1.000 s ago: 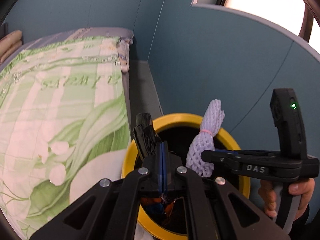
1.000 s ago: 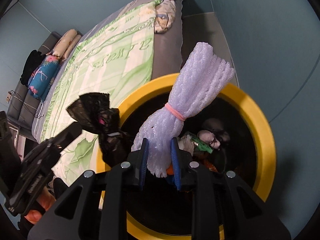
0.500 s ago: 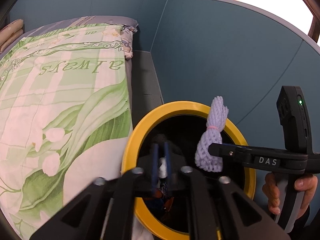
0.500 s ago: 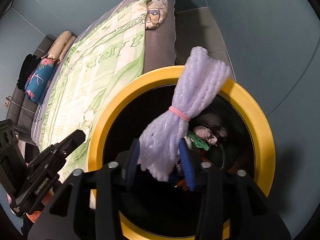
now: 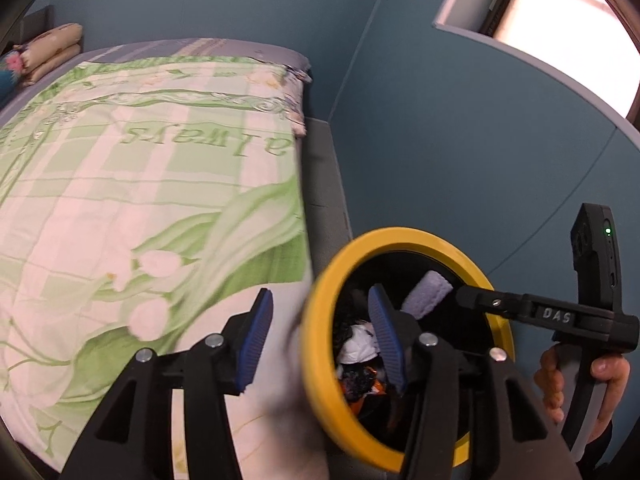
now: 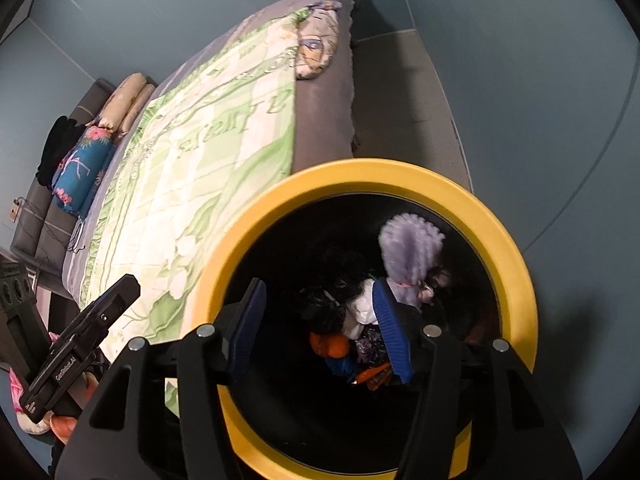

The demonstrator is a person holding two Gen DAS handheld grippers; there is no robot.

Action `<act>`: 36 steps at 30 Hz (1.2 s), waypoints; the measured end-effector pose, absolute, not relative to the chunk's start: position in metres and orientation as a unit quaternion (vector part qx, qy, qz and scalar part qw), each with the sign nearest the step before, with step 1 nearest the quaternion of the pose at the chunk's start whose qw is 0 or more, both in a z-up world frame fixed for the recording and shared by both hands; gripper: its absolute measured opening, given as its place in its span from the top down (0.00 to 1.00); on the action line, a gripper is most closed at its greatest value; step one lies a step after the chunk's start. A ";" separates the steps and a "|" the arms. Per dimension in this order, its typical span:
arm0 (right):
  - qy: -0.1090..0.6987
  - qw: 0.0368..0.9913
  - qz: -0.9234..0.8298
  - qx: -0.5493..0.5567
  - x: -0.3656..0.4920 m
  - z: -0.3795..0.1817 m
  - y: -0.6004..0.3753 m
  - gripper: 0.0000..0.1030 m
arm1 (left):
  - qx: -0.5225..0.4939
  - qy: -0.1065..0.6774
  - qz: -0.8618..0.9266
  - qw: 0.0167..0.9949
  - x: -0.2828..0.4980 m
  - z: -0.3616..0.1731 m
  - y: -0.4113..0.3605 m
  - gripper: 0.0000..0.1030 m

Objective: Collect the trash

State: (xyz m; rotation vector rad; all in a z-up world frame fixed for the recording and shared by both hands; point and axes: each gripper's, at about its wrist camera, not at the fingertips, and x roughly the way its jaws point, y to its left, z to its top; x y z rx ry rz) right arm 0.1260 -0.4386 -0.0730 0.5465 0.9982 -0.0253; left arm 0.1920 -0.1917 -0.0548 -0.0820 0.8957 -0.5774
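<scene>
Right wrist view looks down into the yellow-rimmed bin point(image 6: 516, 264), where the lavender foam net point(image 6: 410, 256) lies inside among other trash, clear of the right hand-held gripper point(image 6: 320, 324); its jaws have just been opening and stand apart with nothing between them. The left hand-held gripper point(image 5: 320, 344) straddles the bin's near rim, one blue pad over the green floral quilt point(image 5: 160, 184) on the bed, the other inside the bin (its jaws have likewise just been opening, and hold nothing). White crumpled paper point(image 5: 360, 346) and dark scraps sit in the bin beside the net.
</scene>
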 end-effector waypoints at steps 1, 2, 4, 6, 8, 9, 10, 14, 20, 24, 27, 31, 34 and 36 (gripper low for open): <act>0.471 0.844 -0.009 0.255 0.127 -0.071 -0.435 0.49 | -0.041 0.425 -0.270 0.863 0.192 -0.054 -0.186 0.53; 0.470 0.846 -0.006 0.250 0.128 -0.068 -0.431 0.48 | -0.044 0.424 -0.260 0.866 0.191 -0.053 -0.175 0.53; 0.470 0.849 0.008 0.241 0.133 -0.063 -0.418 0.48 | -0.057 0.422 -0.243 0.871 0.187 -0.051 -0.150 0.53; 0.471 0.852 0.026 0.226 0.139 -0.058 -0.401 0.47 | -0.063 0.420 -0.225 0.877 0.186 -0.050 -0.130 0.52; 0.472 0.853 0.043 0.216 0.146 -0.054 -0.382 0.42 | -0.071 0.417 -0.201 0.884 0.184 -0.049 -0.104 0.47; 0.472 0.854 0.054 0.211 0.151 -0.052 -0.371 0.42 | -0.075 0.416 -0.191 0.886 0.183 -0.049 -0.094 0.46; 0.473 0.854 0.062 0.205 0.155 -0.051 -0.361 0.42 | -0.082 0.415 -0.179 0.888 0.180 -0.049 -0.079 0.46; 0.477 0.856 0.088 0.180 0.169 -0.046 -0.320 0.40 | -0.094 0.405 -0.141 0.899 0.168 -0.048 -0.038 0.37; 0.445 0.886 0.045 0.124 0.170 -0.038 -0.275 0.29 | -0.106 0.365 -0.097 0.920 0.144 -0.042 0.003 0.18; 0.393 0.914 0.014 0.099 0.157 -0.029 -0.259 0.10 | -0.096 0.333 -0.075 0.935 0.123 -0.040 0.013 0.13; 0.357 0.929 -0.012 0.094 0.144 -0.025 -0.253 0.08 | -0.096 0.303 -0.062 0.946 0.107 -0.035 0.019 0.08; 0.304 0.945 -0.047 0.110 0.123 -0.017 -0.253 0.08 | -0.101 0.261 -0.044 0.959 0.082 -0.019 0.023 0.08; 0.268 0.955 -0.074 0.103 0.106 -0.009 -0.250 0.08 | -0.095 0.233 -0.024 0.968 0.065 -0.007 0.024 0.08; 0.238 0.963 -0.075 0.097 0.094 -0.003 -0.245 0.08 | -0.090 0.221 -0.016 0.971 0.056 -0.001 0.022 0.08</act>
